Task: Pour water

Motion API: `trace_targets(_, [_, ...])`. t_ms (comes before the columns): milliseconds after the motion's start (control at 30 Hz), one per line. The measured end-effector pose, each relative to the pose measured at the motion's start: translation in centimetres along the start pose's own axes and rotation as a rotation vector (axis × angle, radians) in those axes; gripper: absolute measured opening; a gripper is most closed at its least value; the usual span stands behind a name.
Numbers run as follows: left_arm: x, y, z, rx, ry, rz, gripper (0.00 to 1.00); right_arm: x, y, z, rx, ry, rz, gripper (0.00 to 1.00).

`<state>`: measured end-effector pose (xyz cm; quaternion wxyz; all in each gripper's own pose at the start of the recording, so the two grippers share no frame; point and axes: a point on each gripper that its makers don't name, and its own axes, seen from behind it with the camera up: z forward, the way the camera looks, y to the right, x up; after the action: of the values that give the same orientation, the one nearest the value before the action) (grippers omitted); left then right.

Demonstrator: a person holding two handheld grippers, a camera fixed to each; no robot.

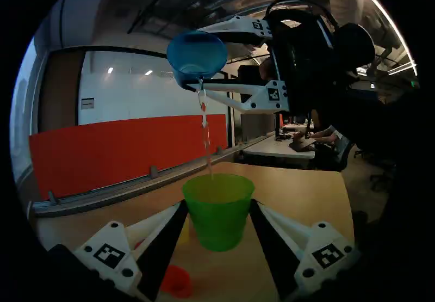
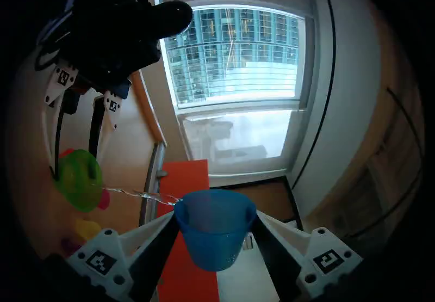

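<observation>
Two cups are in play, and the pouring step itself is judged to be under way. The blue cup (image 1: 197,54) is held tipped at the upper centre of the left gripper view, and a thin stream of water (image 1: 205,128) is seen falling from its lip into the green cup (image 1: 217,217) below. The green cup is clasped upright between the fingers (image 1: 157,236) of the left gripper (image 1: 217,209), low in the middle of that view, with both fingers pressed to its sides. Whether it rests on the tabletop (image 1: 304,193) or is lifted just off it cannot be told. In the right gripper view the blue cup is gripped at the lower centre by the right gripper (image 2: 215,220), one finger against each side of its wall, while the green cup is seen at the left edge, where the stream ends. How much water is left in the blue cup cannot be told. What is called for next is a steady tilt, with the lip kept over the green cup's mouth until the stream stops. The blue cup is then to be righted. Any sideways drift would likely send water onto the tabletop.
</observation>
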<state>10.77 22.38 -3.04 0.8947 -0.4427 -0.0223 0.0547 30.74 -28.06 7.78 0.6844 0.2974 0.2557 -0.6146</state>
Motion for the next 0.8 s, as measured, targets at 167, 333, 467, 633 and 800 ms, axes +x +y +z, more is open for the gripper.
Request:
trace_targets(167, [0.02, 0.06, -0.06, -0.003, 0.001, -0.001, 0.82, 0.35, 0.27, 0.05, -0.007, 0.005, -0.012, 0.89])
trace_targets(333, [-0.01, 0.13, -0.08, -0.005, 0.002, 0.000, 0.82, 0.53, 0.54, 0.12, -0.013, 0.009, -0.028, 0.90])
trace_targets(467, [-0.01, 0.21, -0.14, -0.006, 0.003, -0.001, 0.82, 0.59, 0.62, 0.16, -0.015, 0.010, -0.046, 0.90])
trace_targets(633, [0.01, 0.03, -0.12, -0.002, 0.005, 0.000, 0.82, 0.62, 0.58, 0.16, -0.018, 0.009, -0.075, 0.90])
trace_targets(800, [0.04, -0.04, -0.08, 0.000, 0.008, -0.002, 0.82, 0.68, 0.58, 0.08, -0.021, 0.009, -0.106, 0.89])
